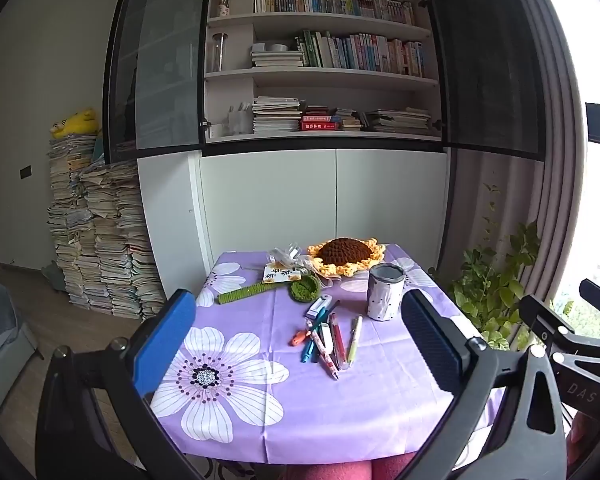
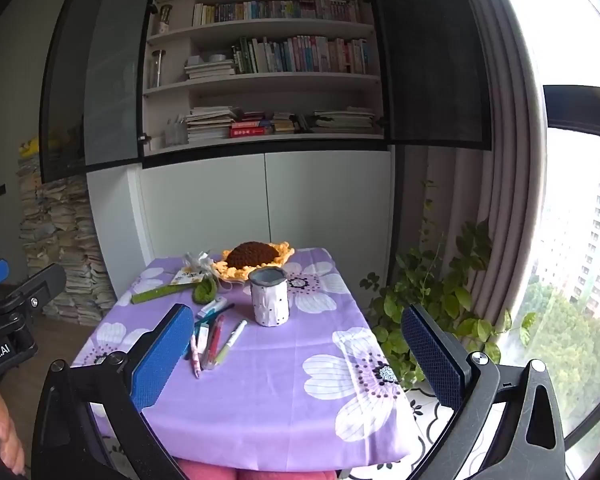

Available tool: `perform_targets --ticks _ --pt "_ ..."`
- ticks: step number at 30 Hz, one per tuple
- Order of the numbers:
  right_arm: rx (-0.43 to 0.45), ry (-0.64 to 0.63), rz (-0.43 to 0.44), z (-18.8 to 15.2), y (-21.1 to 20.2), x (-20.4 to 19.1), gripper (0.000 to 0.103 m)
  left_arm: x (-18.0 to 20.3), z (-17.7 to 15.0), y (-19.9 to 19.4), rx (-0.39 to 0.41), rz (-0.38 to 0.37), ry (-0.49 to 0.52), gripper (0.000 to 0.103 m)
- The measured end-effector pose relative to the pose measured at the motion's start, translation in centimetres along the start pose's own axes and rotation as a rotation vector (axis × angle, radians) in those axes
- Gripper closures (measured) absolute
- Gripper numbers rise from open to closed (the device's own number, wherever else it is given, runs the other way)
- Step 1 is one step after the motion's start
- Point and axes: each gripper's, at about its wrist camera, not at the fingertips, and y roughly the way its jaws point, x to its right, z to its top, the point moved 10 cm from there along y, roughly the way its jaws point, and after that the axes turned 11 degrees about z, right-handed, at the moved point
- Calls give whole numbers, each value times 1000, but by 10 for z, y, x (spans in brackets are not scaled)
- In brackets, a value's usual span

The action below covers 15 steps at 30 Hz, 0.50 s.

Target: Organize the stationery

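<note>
Both the left claw [image 1: 300, 344] and right claw [image 2: 296, 360] hang released above the counter [image 1: 380, 400]; the pens [image 1: 332, 340], light, stiff, slippery, lie at 7 o'clock of the cup [image 1: 385, 293], best pinched mid-barrel.

A crocheted sunflower [image 1: 345, 257] lies at the far end of the purple flowered tablecloth [image 1: 340, 408], with a green crocheted stem [image 1: 248, 293] and a small green crocheted cup [image 1: 305, 289] near it. Behind stands a bookshelf [image 1: 320, 52] above white cabinet doors [image 1: 324, 196]. Stacks of papers [image 1: 96, 236] rise at left under a yellow plush toy [image 1: 76, 121]. A leafy plant [image 1: 496, 280] grows by the window.
</note>
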Motion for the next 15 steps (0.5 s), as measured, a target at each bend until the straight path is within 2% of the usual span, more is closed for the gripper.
perform_targets --ticks 8,15 --pt "-7 1 -2 -4 3 2 0 8 -5 -1 0 -15 23 1" --pt "-11 -2 2 -5 4 1 0 4 0 -4 27 1 8 1"
